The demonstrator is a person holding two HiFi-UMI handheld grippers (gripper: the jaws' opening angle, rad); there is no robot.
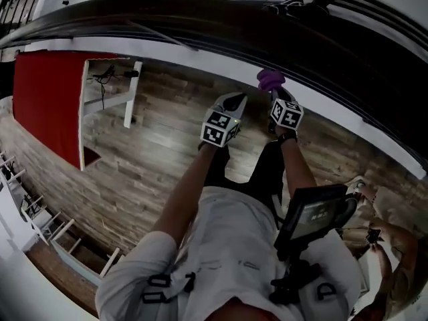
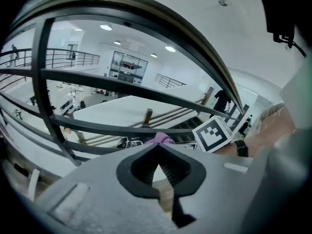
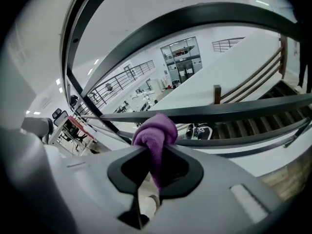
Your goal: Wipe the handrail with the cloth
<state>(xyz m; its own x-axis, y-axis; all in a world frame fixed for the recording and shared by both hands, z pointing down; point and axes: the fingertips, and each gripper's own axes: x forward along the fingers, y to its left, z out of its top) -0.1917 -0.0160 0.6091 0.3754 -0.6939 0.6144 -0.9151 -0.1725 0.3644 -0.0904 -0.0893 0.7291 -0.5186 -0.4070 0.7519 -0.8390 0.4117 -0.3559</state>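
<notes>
A purple cloth (image 1: 271, 79) is bunched in my right gripper (image 1: 275, 92), which is shut on it just below the dark curved handrail (image 1: 200, 20). In the right gripper view the cloth (image 3: 156, 133) sticks out between the jaws, in front of the dark rail bars (image 3: 219, 113). My left gripper (image 1: 237, 101) hovers beside the right one, shut with nothing between its jaws. In the left gripper view the handrail (image 2: 161, 21) arcs overhead, and the cloth (image 2: 160, 139) and the right gripper's marker cube (image 2: 213, 133) show just beyond the jaws.
A wooden floor (image 1: 154, 146) lies under me. A red panel (image 1: 47, 99) and a white table frame (image 1: 110, 89) stand at the left. A white ledge (image 1: 334, 112) runs under the railing. A person's hand (image 1: 384, 246) shows at the lower right.
</notes>
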